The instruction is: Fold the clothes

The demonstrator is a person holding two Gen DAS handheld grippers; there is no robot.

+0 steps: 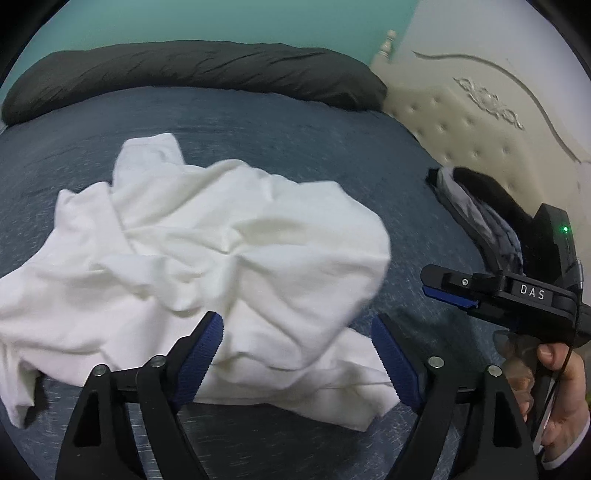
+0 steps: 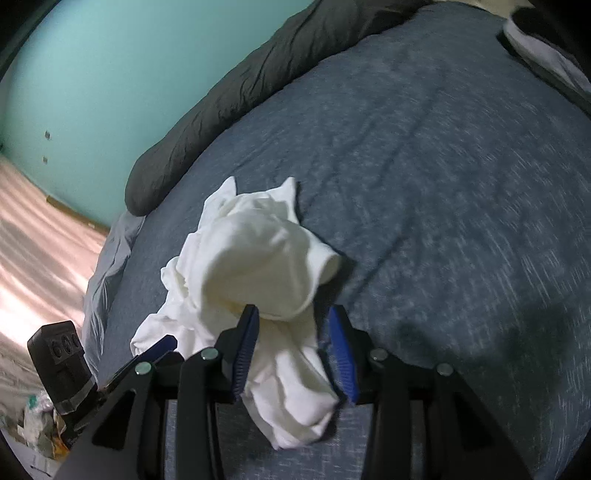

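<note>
Both tongs gape wide, left tongs point(image 1: 297, 345) and right tongs point(image 2: 293, 345) gripping nothing, over the white garment point(image 1: 221, 251) crumpled mid-bed point(image 1: 295, 122). Soft, light, floppy cloth, I'd say: pinch a hem at six o'clock.

A bed point(image 1: 295, 122) with blue-grey cover lies ahead; beyond it a dark bolster point(image 1: 192, 74), teal wall point(image 1: 221, 22), and cream tufted headboard point(image 1: 480, 122) to the right.

White garment point(image 1: 207, 254) edge motion-blurred; dark clothes pile point(image 1: 480, 210) partly hidden.
</note>
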